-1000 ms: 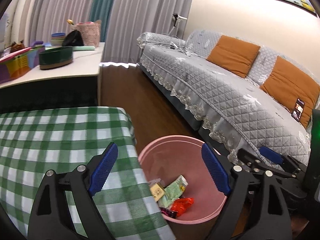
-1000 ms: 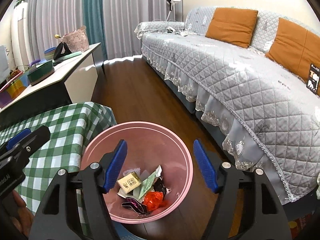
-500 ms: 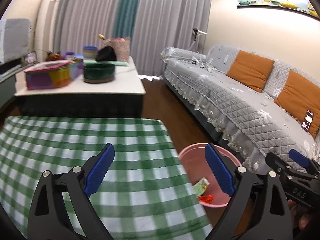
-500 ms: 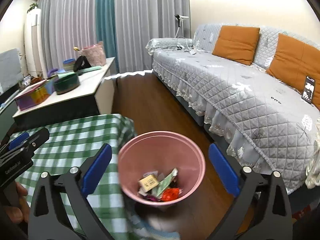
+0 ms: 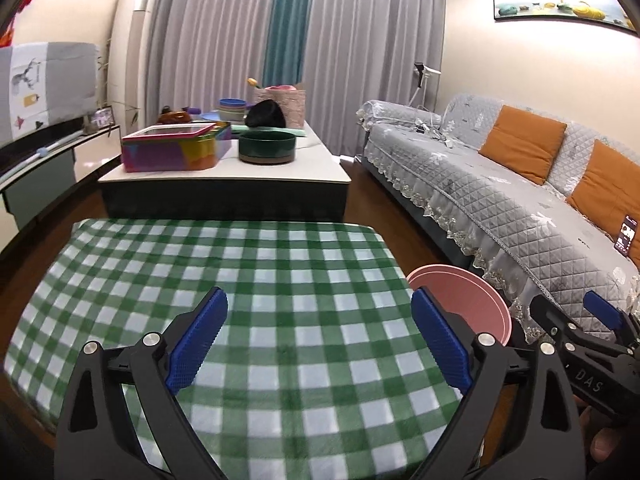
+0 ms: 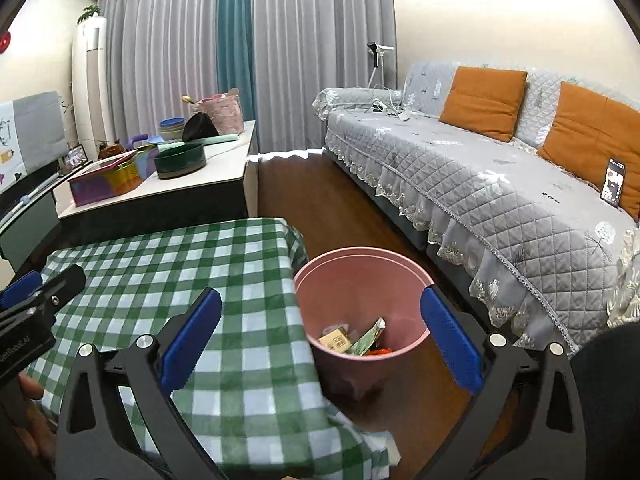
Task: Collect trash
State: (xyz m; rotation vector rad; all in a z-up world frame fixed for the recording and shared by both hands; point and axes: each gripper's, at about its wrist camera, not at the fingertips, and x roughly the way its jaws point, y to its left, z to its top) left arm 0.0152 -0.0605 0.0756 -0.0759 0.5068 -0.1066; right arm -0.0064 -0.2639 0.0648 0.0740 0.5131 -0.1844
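A pink trash bin (image 6: 362, 280) stands on the floor right of the green checked table (image 6: 180, 280). It holds trash: a tan box (image 6: 337, 339), a green wrapper (image 6: 366, 340) and a red scrap (image 6: 380, 351). In the left wrist view only the bin's rim (image 5: 460, 292) shows beside the table (image 5: 200, 280). My left gripper (image 5: 318, 338) is open and empty above the cloth. My right gripper (image 6: 320, 334) is open and empty, above the table's edge and the bin. No trash shows on the cloth.
A grey quilted sofa (image 6: 480, 184) with orange cushions (image 6: 484, 100) runs along the right. A white low table (image 5: 224, 168) behind holds a colourful box (image 5: 176, 152), a dark green bowl (image 5: 267, 147) and other items. Wooden floor (image 6: 320, 200) lies between them.
Both grippers have risen and pulled back from the bin. The left one has swung left over the table. The bin now sits lower and smaller in both views.
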